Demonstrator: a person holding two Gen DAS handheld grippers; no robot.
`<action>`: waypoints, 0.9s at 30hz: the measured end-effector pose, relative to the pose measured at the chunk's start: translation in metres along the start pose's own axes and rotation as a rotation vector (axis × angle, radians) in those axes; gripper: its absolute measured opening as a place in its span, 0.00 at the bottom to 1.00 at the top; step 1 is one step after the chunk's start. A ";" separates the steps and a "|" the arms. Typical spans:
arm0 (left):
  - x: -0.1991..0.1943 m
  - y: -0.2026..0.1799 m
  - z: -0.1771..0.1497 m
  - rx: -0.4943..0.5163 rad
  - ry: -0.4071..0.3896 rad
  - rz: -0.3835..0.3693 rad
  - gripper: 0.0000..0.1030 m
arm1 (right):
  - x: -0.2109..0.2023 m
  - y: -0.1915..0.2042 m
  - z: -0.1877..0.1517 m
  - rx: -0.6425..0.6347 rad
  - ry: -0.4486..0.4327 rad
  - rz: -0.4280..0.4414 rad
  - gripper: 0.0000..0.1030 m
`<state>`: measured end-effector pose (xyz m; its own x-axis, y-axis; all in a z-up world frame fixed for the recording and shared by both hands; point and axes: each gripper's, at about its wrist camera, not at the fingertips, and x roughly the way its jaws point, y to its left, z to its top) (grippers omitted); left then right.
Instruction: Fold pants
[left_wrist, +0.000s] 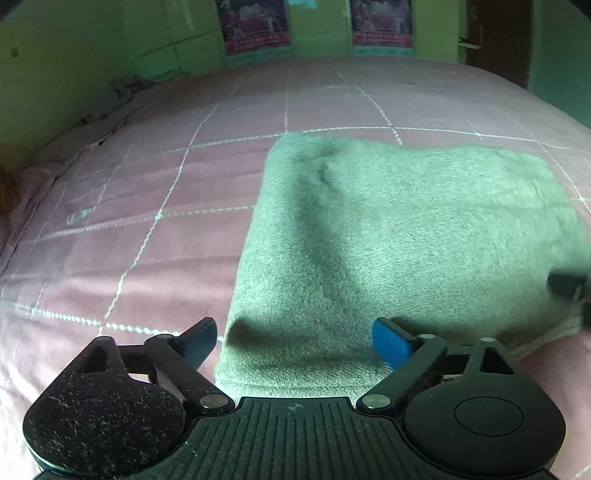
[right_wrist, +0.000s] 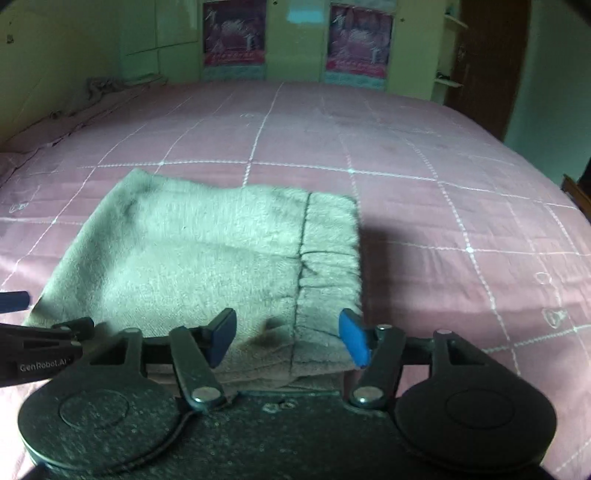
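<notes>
The grey-green fleece pants (left_wrist: 388, 236) lie folded into a compact rectangle on the pink bed. In the right wrist view the pants (right_wrist: 199, 266) show their elastic waistband (right_wrist: 330, 258) along the right edge. My left gripper (left_wrist: 295, 343) is open and empty, over the near left corner of the pants. My right gripper (right_wrist: 288, 339) is open and empty, over the near right corner by the waistband. The left gripper's body shows at the left edge of the right wrist view (right_wrist: 37, 354).
The pink quilted bedspread (right_wrist: 424, 192) with white grid stitching spreads all round the pants. Green walls, two posters (right_wrist: 234, 40) and a brown door (right_wrist: 484, 62) stand beyond the far edge. Crumpled cloth (right_wrist: 103, 86) lies at the far left corner.
</notes>
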<state>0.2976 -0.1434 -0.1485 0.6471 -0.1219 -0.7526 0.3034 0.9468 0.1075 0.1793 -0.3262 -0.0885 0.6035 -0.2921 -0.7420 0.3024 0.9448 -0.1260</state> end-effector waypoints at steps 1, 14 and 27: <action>-0.001 0.000 0.000 -0.008 0.006 0.002 0.92 | 0.006 0.003 -0.003 -0.034 0.036 -0.021 0.60; -0.039 -0.005 -0.010 -0.036 -0.016 0.016 1.00 | -0.024 -0.006 -0.017 0.082 0.063 0.017 0.67; -0.147 0.007 -0.020 -0.041 -0.033 0.049 1.00 | -0.099 -0.015 -0.038 0.103 0.088 0.118 0.89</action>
<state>0.1905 -0.1124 -0.0504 0.6836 -0.0840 -0.7250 0.2423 0.9631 0.1169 0.0867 -0.3061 -0.0384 0.5738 -0.1614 -0.8029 0.3097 0.9504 0.0303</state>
